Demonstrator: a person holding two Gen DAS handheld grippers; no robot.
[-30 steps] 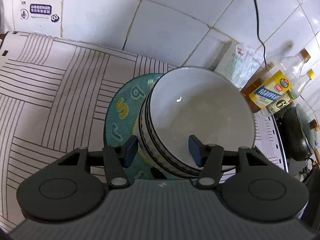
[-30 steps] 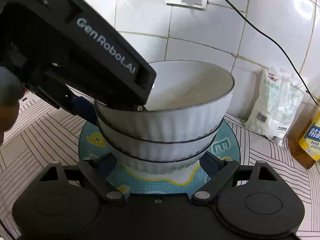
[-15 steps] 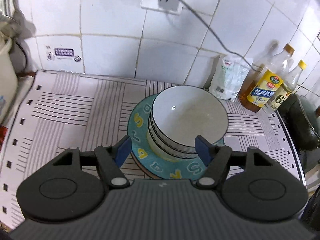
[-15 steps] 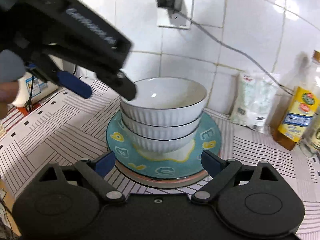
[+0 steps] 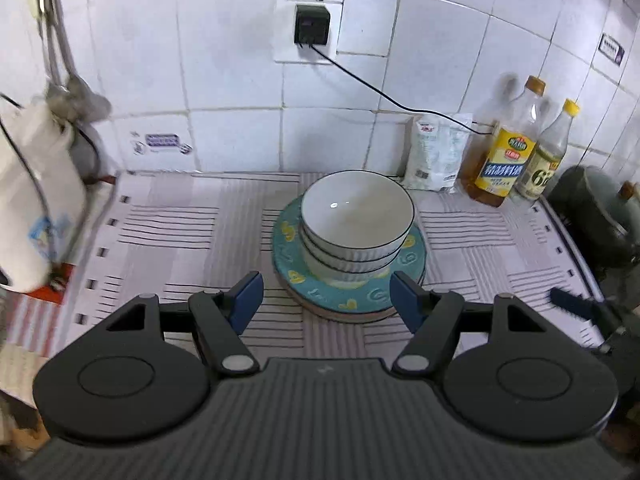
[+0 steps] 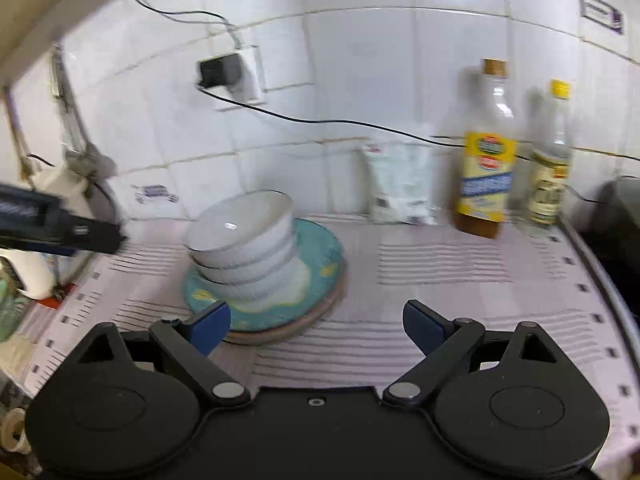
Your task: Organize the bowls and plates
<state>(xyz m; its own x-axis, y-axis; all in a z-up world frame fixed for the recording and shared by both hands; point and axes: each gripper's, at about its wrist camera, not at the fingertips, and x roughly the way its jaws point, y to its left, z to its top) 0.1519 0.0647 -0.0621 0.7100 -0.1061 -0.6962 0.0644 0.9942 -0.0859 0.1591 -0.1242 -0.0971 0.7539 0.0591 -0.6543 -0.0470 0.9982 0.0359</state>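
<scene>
Three white ribbed ceramic bowls with thin dark rims (image 5: 357,227) sit nested in one stack on a round teal plate with yellow letter shapes (image 5: 289,249), which itself lies on a pinkish-brown plate (image 5: 352,316) whose edge shows beneath it; the whole pile rests on the table, on a pale mat printed with groups of dark stripes (image 5: 180,240), toward the back and a little right of centre in the left wrist view; the left claw (image 5: 326,298) hangs above the near side of the pile with its blue-padded fingers (image 5: 247,296) spread apart, nothing between them and neither pad touching the plates or bowls; the right claw (image 6: 316,326) likewise stands spread wide and empty, its blue pads (image 6: 422,326) apart from the pile, which lies to the left of its gap in the right wrist view, where the picture is blurred; behind the pile, against the white tiled wall (image 5: 224,92), stands a white plastic bag with printed text (image 5: 436,156), and right of it a clear bottle with a yellow label and amber liquid (image 5: 506,156) just beside a second clear bottle with a yellow cap (image 5: 546,160); a black plug in a white wall socket (image 5: 311,28) sends a black cable (image 5: 400,106) running down to the right behind the bag and bottles; a dark pot (image 5: 592,220) sits at the right edge of the table; a white appliance (image 5: 32,200) stands at the left edge.
</scene>
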